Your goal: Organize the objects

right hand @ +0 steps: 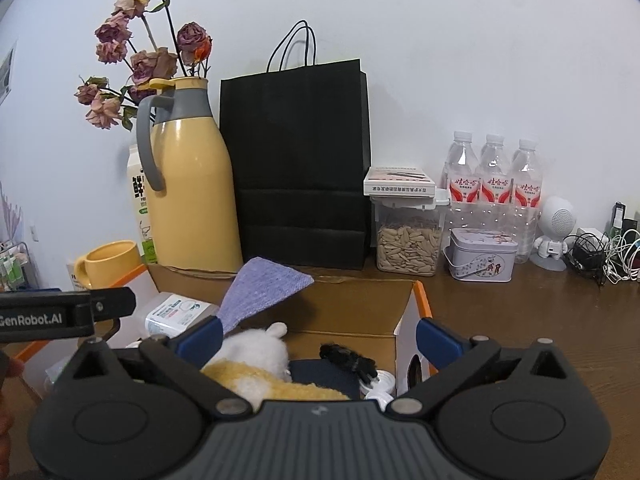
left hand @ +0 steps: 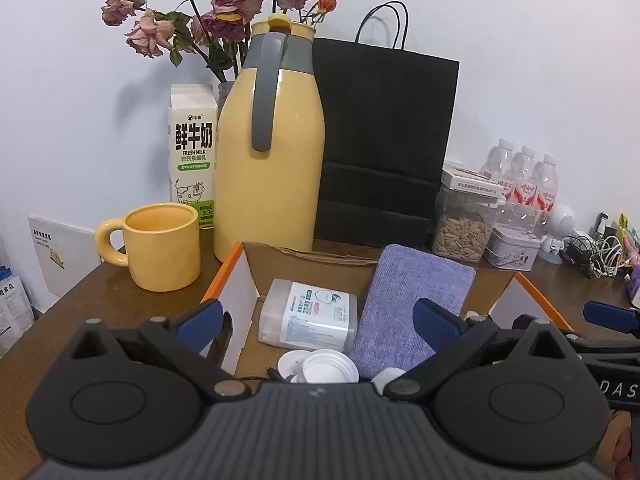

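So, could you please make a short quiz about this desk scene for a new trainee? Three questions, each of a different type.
1. True or false: the purple cloth lies flat on the table beside the cardboard box.
2. Multiple choice: what stands directly between the milk carton and the black paper bag? A) the yellow thermos jug B) the yellow mug C) the jar of seeds
3. Short answer: how many water bottles stand by the wall?

Key: 1 false, it leans inside the box; 2 A; 3 three.
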A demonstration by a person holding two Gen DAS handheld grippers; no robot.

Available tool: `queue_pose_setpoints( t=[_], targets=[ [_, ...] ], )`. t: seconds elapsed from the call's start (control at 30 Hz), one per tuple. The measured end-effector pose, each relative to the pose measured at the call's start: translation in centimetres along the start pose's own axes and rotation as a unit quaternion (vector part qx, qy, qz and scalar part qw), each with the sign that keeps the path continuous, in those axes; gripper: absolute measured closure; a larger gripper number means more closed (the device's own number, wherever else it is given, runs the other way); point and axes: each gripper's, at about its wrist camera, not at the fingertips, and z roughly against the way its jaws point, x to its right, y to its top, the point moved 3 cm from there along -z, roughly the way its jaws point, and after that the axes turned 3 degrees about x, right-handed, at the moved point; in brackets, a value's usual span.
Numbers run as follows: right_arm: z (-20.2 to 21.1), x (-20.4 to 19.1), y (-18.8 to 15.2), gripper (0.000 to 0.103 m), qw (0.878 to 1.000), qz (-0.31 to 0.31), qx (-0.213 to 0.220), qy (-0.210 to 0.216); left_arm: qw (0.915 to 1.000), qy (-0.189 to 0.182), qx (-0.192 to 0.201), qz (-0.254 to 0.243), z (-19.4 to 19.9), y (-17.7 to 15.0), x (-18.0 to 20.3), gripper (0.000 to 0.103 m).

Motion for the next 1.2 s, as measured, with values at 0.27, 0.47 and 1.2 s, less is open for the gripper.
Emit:
queue_pose_setpoints(
  t=[0.27,0.47,1.2],
  targets=[
    [2.3,-0.3,0.3,0.0,1.0,-0.005,0.015,-0.002,0.9998,-0.006,0.003,-0.02,2.5,-0.2,-0.2,0.0],
    [5.3,-1.0,0.1,0.0,1.0,-0.01,0.024,-0.001,0.9994,-0.015,0.008,-0.029,6.0,-1.2,-0.9,0.0],
    [15.0,-4.7,-6.7,0.0,0.999,0.01,-0.035,0.017,0.998,-0.001,-0.049,-0.04,15.4,-8.0,-3.6,0.0]
  ],
)
